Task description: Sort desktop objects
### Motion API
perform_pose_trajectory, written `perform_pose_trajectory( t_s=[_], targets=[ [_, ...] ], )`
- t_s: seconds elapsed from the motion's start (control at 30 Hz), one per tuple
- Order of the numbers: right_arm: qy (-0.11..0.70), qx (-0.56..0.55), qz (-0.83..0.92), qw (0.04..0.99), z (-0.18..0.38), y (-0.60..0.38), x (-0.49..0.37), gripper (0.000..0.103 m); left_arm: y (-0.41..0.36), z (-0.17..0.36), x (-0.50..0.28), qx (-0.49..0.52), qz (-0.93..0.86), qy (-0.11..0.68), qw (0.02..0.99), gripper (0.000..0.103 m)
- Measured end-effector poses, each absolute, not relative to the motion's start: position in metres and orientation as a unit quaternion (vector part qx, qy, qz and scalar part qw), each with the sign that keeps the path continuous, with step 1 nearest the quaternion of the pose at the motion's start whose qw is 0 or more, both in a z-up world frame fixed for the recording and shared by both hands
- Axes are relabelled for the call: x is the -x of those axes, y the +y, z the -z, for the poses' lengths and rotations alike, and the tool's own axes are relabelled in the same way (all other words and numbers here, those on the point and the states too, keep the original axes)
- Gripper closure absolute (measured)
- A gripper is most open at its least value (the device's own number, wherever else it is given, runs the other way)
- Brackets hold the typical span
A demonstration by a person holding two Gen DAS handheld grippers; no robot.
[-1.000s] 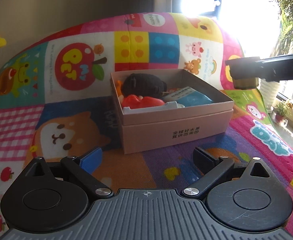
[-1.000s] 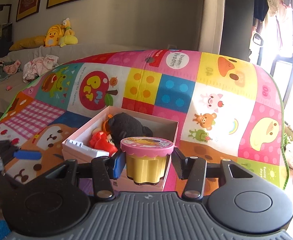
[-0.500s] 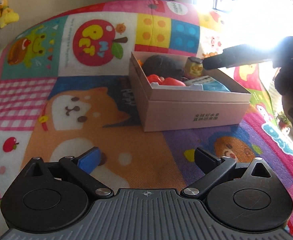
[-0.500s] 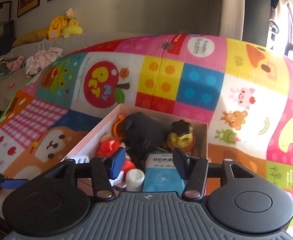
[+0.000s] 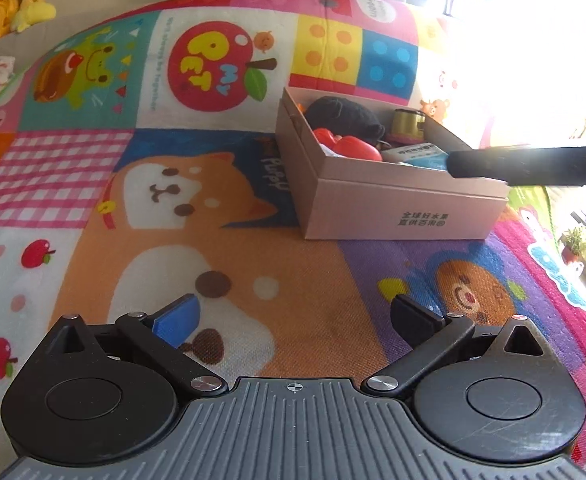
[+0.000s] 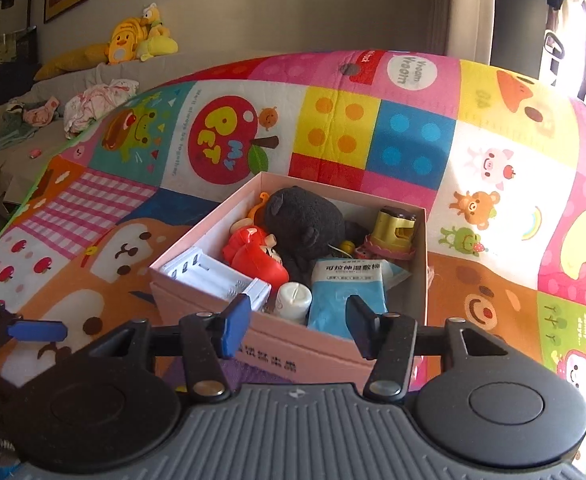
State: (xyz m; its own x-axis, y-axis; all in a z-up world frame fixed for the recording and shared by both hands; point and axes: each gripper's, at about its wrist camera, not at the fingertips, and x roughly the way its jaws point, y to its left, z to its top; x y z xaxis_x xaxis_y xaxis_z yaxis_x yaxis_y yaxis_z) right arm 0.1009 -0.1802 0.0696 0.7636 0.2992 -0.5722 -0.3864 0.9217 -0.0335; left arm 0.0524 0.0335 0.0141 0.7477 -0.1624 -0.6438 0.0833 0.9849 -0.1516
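A pink cardboard box (image 6: 313,356) stands on the colourful play mat (image 6: 493,280). In it lie a black plush (image 6: 305,224), a red toy (image 6: 257,256), a blue tissue pack (image 6: 345,284), a white tray (image 6: 209,272), a small white bottle (image 6: 295,298) and a yellow cup (image 6: 395,230), which rests upside down in the far right corner. My right gripper (image 6: 299,326) hovers at the box's near edge; its jaws are opening with nothing between them. My left gripper (image 5: 297,316) is open over the mat, short of the box (image 5: 405,216). The right gripper's finger (image 5: 513,164) reaches over the box's right end.
A sofa (image 6: 21,148) with clothes and yellow plush toys (image 6: 133,38) lies beyond the mat on the left. Bright window glare fills the upper right of the left wrist view. Potted plants (image 5: 573,240) stand past the mat's right edge.
The right gripper carried the yellow cup over the box, let it go in the far corner, then drew back with wider jaws. The left gripper drifted left of the box, staying open.
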Motion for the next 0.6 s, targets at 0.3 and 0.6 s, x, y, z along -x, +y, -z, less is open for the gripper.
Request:
perform_pose_trajectory(
  t_s=[0.3, 0.6],
  targets=[
    [0.336, -0.003, -0.123, 0.934, -0.019, -0.213, -0.019, 0.0, 0.01, -0.01, -0.021, -0.004, 0.057, 0.337, 0.94, 0.0],
    [0.374, 0.033, -0.077, 0.924, 0.003, -0.2, -0.043, 0.0, 0.006, -0.002, -0.036, 0.001, -0.002, 0.343, 0.939, 0.0]
  ],
)
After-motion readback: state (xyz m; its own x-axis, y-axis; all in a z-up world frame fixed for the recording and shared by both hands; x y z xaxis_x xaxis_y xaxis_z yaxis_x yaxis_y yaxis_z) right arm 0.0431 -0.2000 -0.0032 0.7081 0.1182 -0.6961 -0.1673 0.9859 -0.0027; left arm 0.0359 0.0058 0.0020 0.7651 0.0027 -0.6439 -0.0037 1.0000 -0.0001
